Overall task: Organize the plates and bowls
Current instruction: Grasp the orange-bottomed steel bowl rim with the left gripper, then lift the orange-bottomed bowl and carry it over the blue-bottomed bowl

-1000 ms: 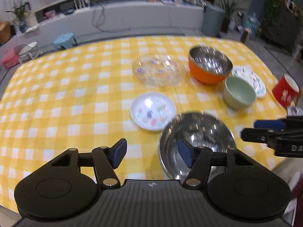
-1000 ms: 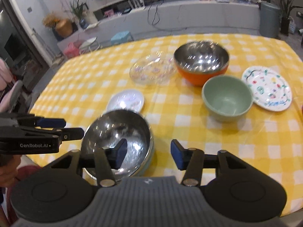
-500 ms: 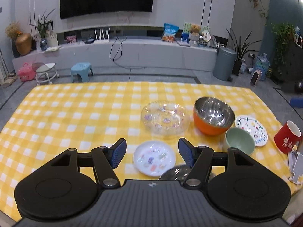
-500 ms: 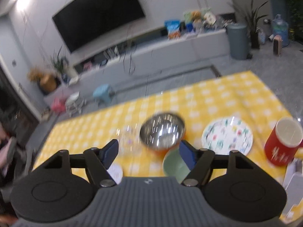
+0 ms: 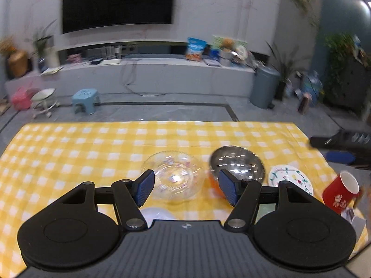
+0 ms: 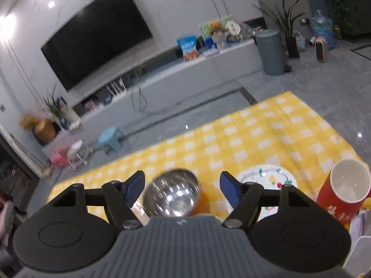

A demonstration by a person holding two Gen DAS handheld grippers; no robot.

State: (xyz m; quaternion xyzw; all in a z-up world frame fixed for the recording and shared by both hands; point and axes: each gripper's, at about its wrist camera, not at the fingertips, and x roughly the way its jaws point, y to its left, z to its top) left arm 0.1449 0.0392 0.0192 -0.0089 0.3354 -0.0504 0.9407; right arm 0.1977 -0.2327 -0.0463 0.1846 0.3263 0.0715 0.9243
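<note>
Steel-lined orange bowl (image 5: 236, 162) empty, clear glass bowl (image 5: 172, 176) empty, both tools (image 5: 185, 188) (image 6: 182, 190) wide open, holding nothing

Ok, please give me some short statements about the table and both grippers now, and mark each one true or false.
1. The left gripper holds the glass bowl. False: its jaws are open and empty.
2. The red cup stands upright. True.
3. The tablecloth is blue striped. False: yellow and white checks.
4. The right gripper holds nothing. True.
5. The patterned plate lies between the steel-lined orange bowl and the cup. True.
</note>
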